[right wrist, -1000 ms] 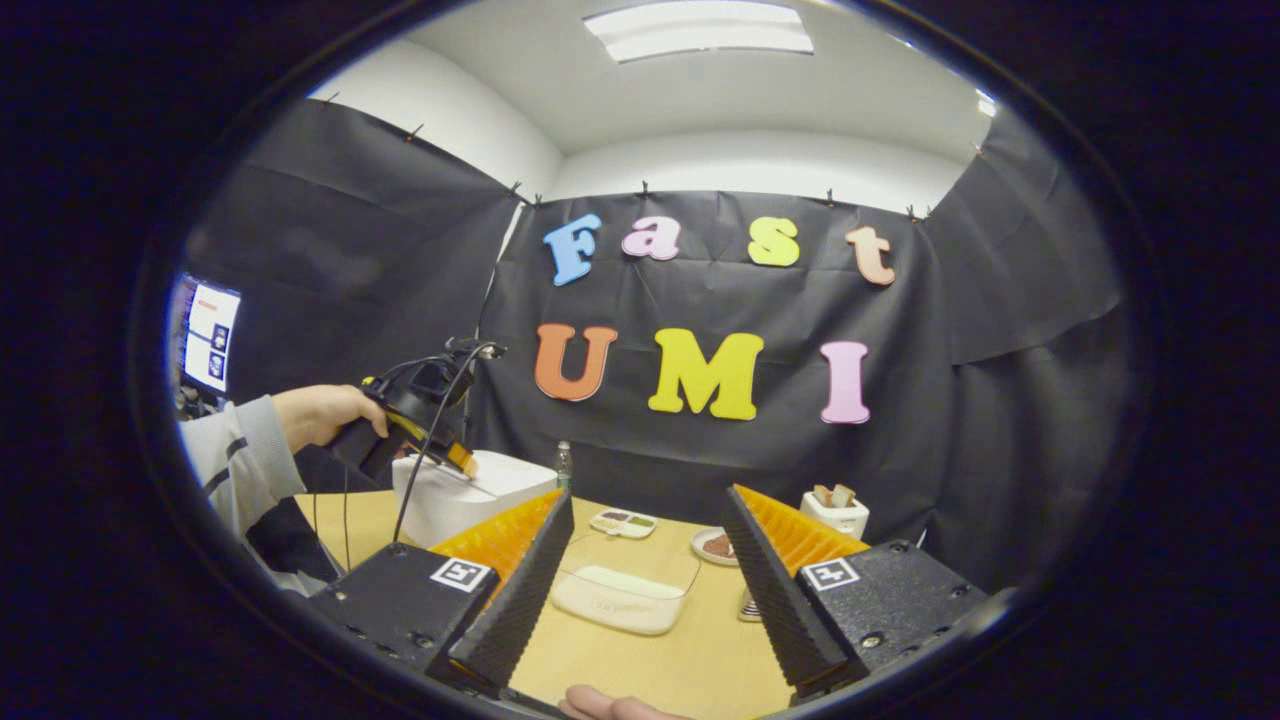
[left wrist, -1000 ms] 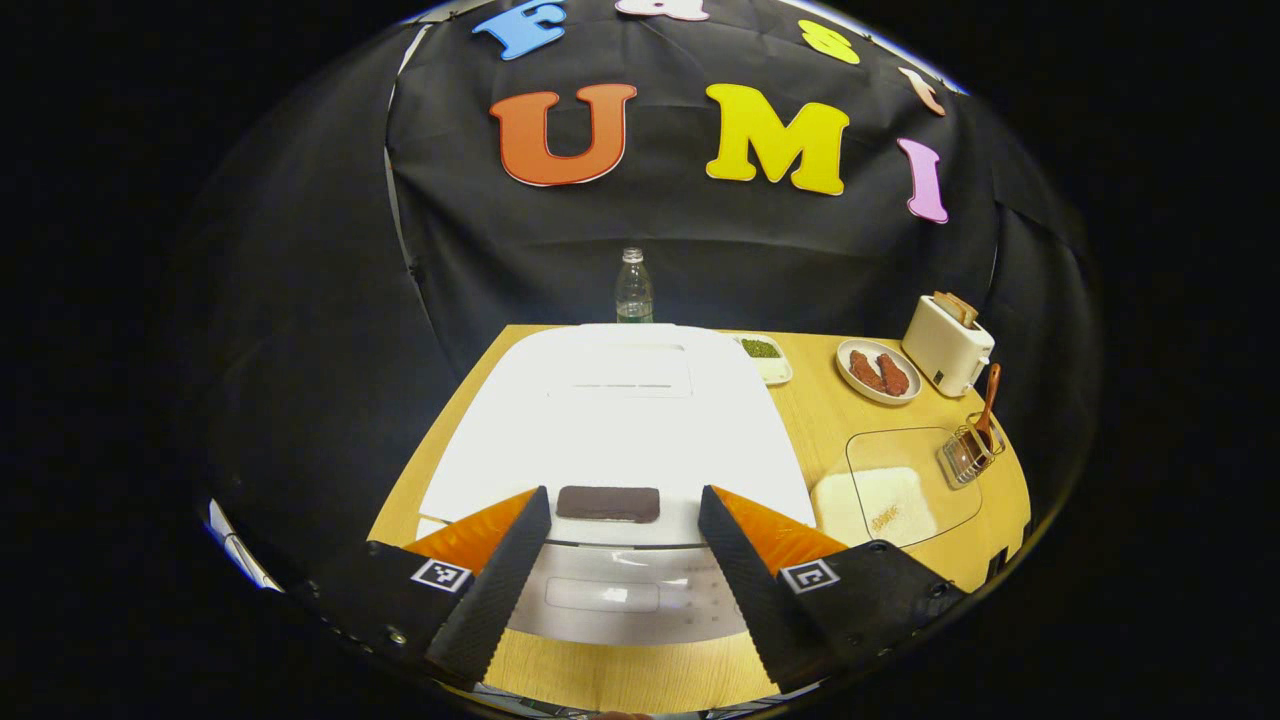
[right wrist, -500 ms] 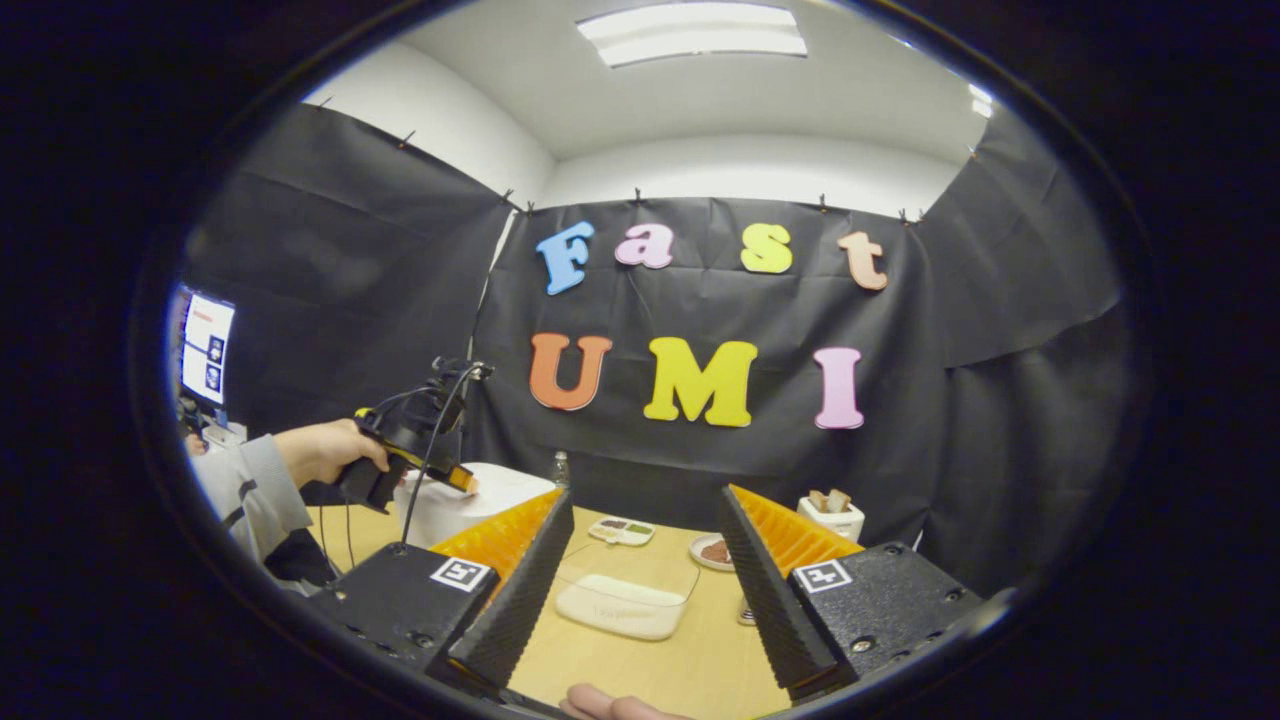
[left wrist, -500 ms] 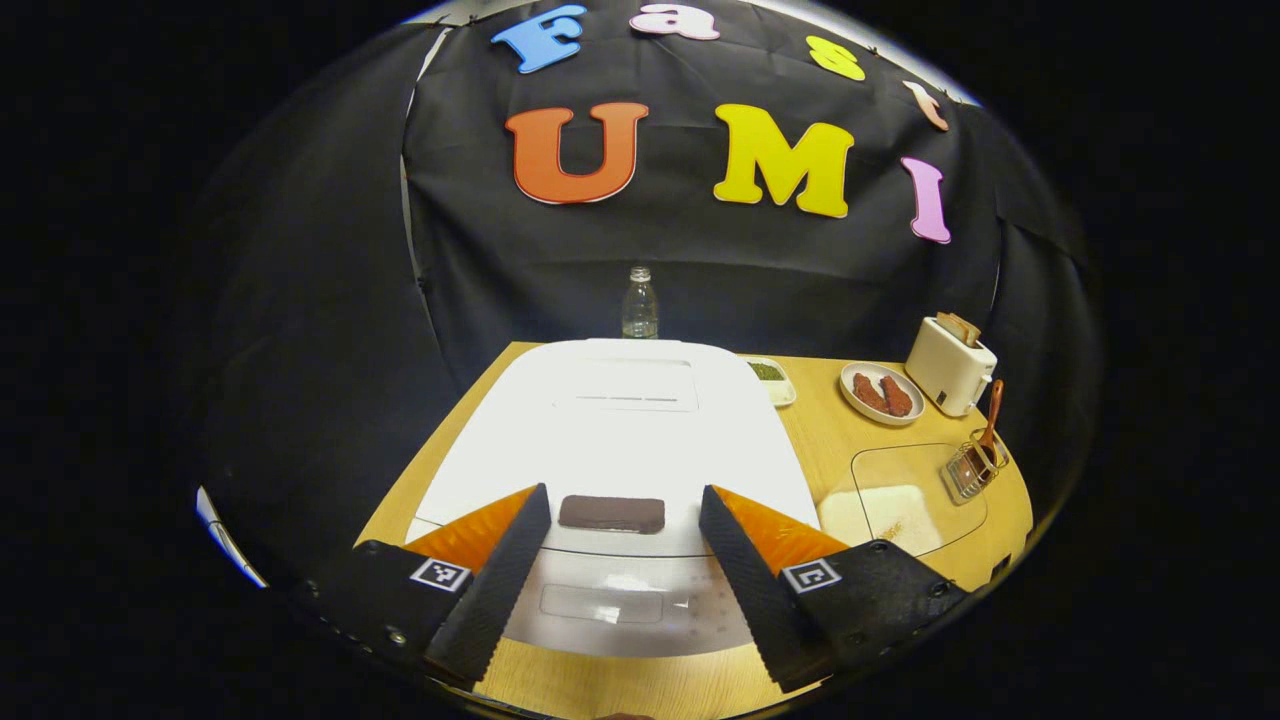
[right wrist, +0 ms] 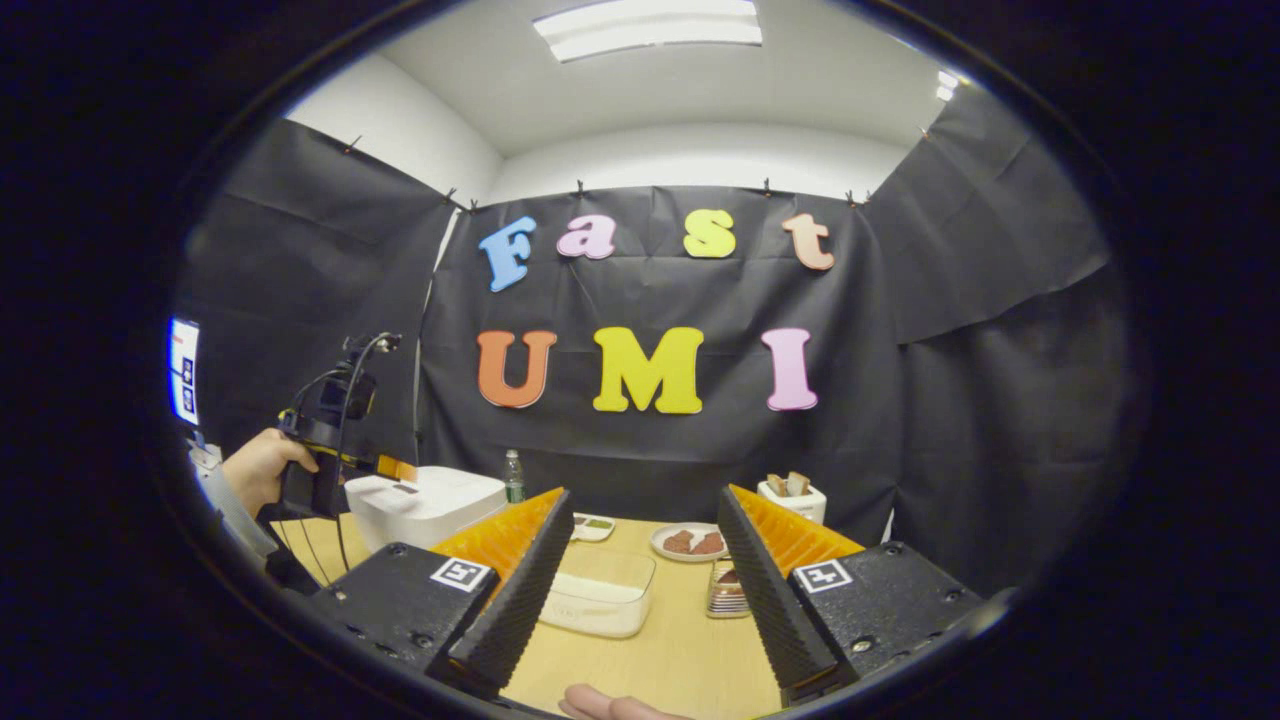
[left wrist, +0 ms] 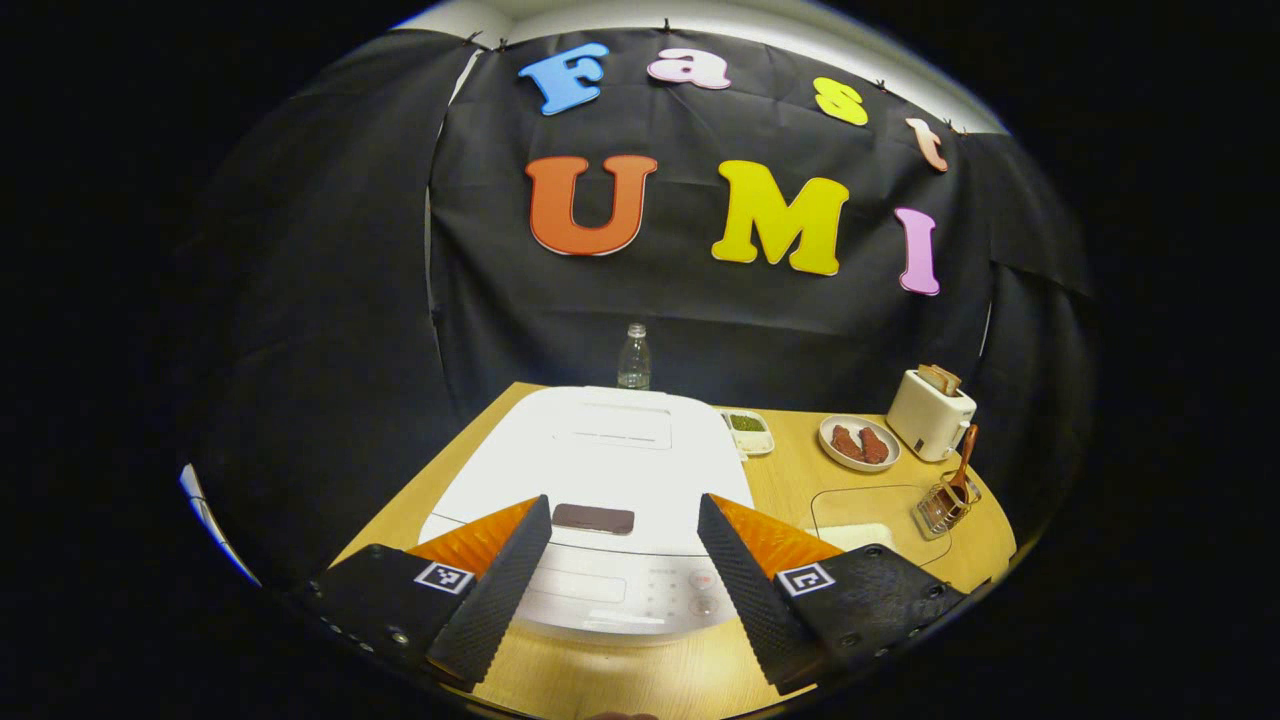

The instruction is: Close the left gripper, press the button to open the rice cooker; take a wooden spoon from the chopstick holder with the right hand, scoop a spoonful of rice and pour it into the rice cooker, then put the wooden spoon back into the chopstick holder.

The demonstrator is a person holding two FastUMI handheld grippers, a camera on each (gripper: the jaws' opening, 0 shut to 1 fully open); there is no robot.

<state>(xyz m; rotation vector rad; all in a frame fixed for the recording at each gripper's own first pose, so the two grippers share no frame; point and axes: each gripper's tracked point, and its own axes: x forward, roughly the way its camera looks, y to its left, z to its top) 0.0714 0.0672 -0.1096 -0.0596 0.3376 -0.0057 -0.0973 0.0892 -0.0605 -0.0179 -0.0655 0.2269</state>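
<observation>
Wooden tabletop [left wrist: 620, 685] spreads under both of your tools, with black cloth walling the booth behind it.

In the left gripper view, your left gripper [left wrist: 620, 570] has its fingers spread wide, gripping nothing, hanging just above the front edge of the white rice cooker [left wrist: 600, 470]. Its lid is down. The dark button [left wrist: 593, 518] sits between the two fingertips, untouched. Farther off at about 3 o'clock, a clear container of rice [left wrist: 870, 520] rests on the table, and just beyond it the wire chopstick holder [left wrist: 945, 505] stands with the wooden spoon [left wrist: 965, 465] upright in it. Toward 2 o'clock sit a plate of meat [left wrist: 858, 442] and a white toaster [left wrist: 930, 410]; at 12 o'clock, behind the cooker, a small divided dish [left wrist: 748, 430] and a water bottle [left wrist: 633, 358].

In the right gripper view, your right gripper [right wrist: 640, 590] is likewise parted and empty, held above the table. Between its fingers lies the rice container [right wrist: 600, 592], with the holder [right wrist: 726, 590] just beside it, partly hidden by the right finger; you likely cannot make out the spoon there. At 9 o'clock your hand [right wrist: 255, 470] holds the left gripper [right wrist: 385, 468] at the cooker [right wrist: 425, 505].
</observation>
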